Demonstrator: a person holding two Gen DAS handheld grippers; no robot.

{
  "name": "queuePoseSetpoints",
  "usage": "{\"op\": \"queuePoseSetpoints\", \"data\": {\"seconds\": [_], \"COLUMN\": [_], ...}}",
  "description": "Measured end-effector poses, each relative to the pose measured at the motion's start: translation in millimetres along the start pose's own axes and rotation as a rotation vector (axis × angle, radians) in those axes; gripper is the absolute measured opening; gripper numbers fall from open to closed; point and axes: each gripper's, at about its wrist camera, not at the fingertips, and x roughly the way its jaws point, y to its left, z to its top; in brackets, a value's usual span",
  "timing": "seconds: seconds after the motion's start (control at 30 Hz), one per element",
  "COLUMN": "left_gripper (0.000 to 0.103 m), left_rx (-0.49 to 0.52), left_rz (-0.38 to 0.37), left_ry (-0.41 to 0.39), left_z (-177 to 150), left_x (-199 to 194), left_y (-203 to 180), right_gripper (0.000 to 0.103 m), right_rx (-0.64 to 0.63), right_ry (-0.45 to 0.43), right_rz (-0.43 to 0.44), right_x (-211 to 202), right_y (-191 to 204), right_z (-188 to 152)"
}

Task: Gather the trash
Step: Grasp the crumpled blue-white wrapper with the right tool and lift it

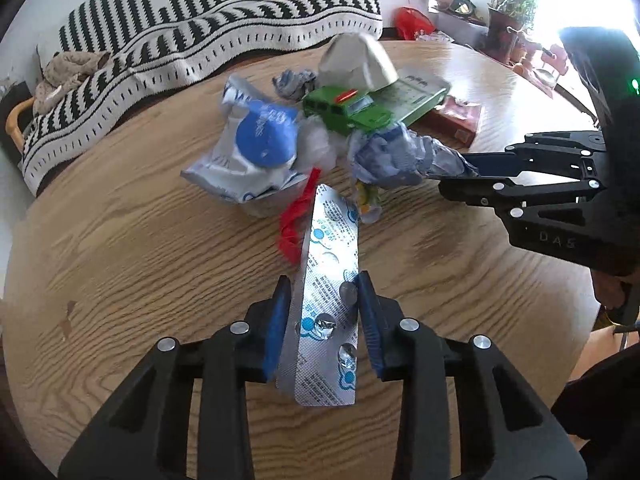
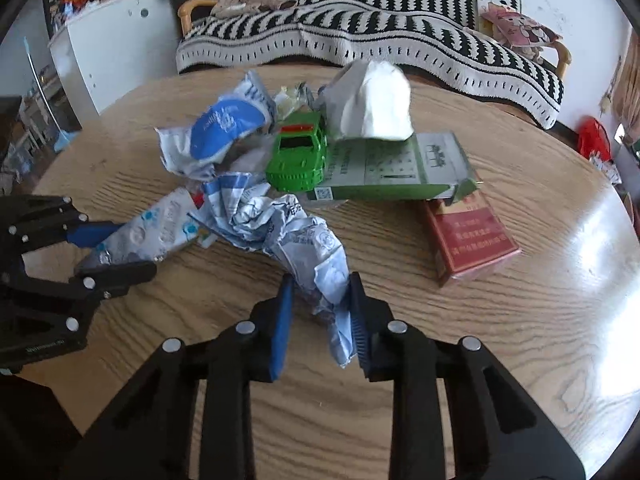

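A silver blister pack lies lengthwise between the blue pads of my left gripper, which is shut on its edges just above the round wooden table. In the right wrist view the same pack sits in the left gripper at the left edge. My right gripper is shut on the tail of a crumpled blue-and-white wrapper. The left wrist view shows that wrapper held by the right gripper coming in from the right.
The pile behind holds a blue-and-white bag, a red plastic strip, a green toy car, a green-white carton, a red box and a white crumpled paper. A sofa with a striped blanket stands beyond the table.
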Motion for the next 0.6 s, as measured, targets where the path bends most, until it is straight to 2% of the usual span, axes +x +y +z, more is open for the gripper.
{"op": "queuePoseSetpoints", "data": {"seconds": [0.13, 0.33, 0.6], "left_gripper": [0.033, 0.033, 0.033], "left_rx": [0.005, -0.051, -0.086], "left_rz": [0.008, 0.000, -0.015], "left_ry": [-0.019, -0.060, -0.081], "left_z": [3.4, 8.4, 21.6], "left_x": [-16.4, -39.8, -46.4], "left_y": [-6.4, -2.9, -18.5], "right_gripper": [0.027, 0.027, 0.027], "right_rx": [0.016, 0.053, 0.128], "right_ry": [-0.029, -0.082, -0.123], "right_rz": [0.028, 0.060, 0.035], "right_x": [-22.5, -61.9, -110.6], "right_y": [-5.5, -18.6, -51.8], "right_z": [-2.4, -10.1, -34.7]}}
